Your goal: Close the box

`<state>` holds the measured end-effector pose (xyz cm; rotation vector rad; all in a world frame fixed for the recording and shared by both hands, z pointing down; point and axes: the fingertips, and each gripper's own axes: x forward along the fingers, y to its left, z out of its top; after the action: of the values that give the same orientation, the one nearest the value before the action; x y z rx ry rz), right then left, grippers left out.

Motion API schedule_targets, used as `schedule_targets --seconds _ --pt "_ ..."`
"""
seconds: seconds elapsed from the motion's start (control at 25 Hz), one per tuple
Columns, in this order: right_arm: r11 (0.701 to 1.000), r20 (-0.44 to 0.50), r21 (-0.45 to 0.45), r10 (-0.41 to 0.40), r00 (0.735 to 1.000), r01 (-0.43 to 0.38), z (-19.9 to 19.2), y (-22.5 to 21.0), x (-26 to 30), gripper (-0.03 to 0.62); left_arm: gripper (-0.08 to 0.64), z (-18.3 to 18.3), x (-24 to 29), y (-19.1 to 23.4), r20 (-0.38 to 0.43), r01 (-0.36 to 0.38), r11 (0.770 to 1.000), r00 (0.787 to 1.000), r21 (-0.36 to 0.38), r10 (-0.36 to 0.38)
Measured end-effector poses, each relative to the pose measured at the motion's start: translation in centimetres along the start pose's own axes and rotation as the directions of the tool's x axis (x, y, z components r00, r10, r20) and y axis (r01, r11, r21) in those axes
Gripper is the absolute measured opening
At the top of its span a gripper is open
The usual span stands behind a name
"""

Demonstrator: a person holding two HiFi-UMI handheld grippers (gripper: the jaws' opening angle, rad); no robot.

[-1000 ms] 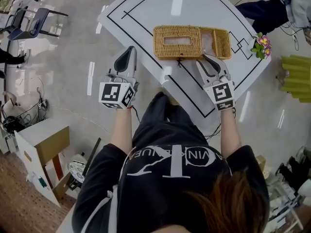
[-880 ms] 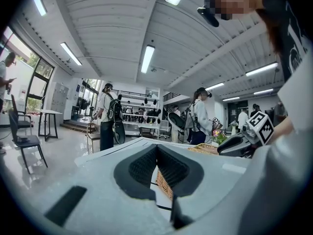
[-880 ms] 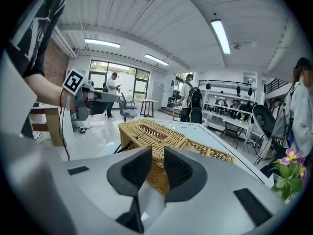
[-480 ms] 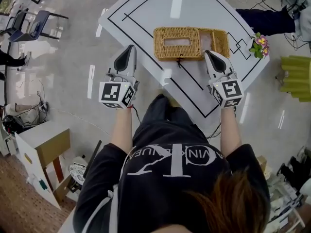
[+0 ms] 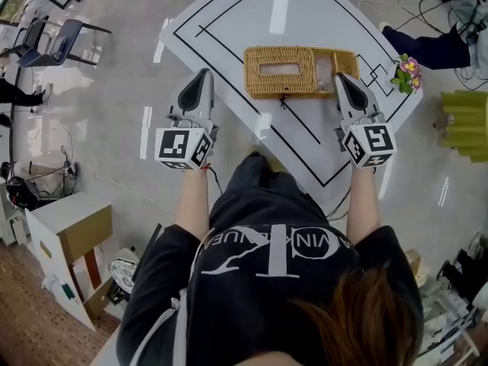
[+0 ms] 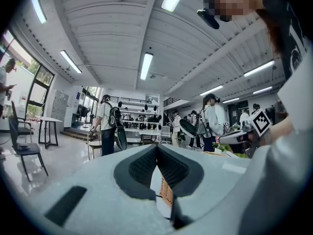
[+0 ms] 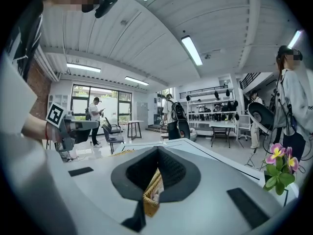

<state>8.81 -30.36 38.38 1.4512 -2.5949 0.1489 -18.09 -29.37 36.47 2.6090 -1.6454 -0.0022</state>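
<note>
A wicker box [image 5: 301, 72] lies on the white table [image 5: 229, 14]. Its lid, with a rectangular slot, covers the left part, while the right end [image 5: 329, 65] stands uncovered. My right gripper [image 5: 345, 83] is shut, its tip at the near wall of that uncovered right end. In the right gripper view the jaws [image 7: 157, 151] meet, and wicker [image 7: 151, 192] shows in the gap below them. My left gripper [image 5: 200, 82] is shut too and hangs off the table's left edge, apart from the box. Its closed jaws [image 6: 156, 148] show a strip of wicker [image 6: 166, 194] beneath.
A small pot of flowers [image 5: 409, 72] stands at the table's right corner, close to my right gripper. Yellow-green furniture [image 5: 465, 124] lies to the right, chairs [image 5: 53, 36] at the far left, a low cabinet [image 5: 69, 235] at the near left. Other people stand around the room.
My right gripper's jaws have gone from open to shut, and it has moved right and forward to the box's right end. The left gripper has barely moved.
</note>
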Motion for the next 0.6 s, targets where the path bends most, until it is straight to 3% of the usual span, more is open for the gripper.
schedule_targets --seconds 0.6 --pt "0.999 0.118 0.035 -0.012 0.993 0.008 3.7 -1.2 -0.4 -0.002 0.006 2.7 0.5 0.1 0.057 0.001 1.0 0.998 0.026 -0.002"
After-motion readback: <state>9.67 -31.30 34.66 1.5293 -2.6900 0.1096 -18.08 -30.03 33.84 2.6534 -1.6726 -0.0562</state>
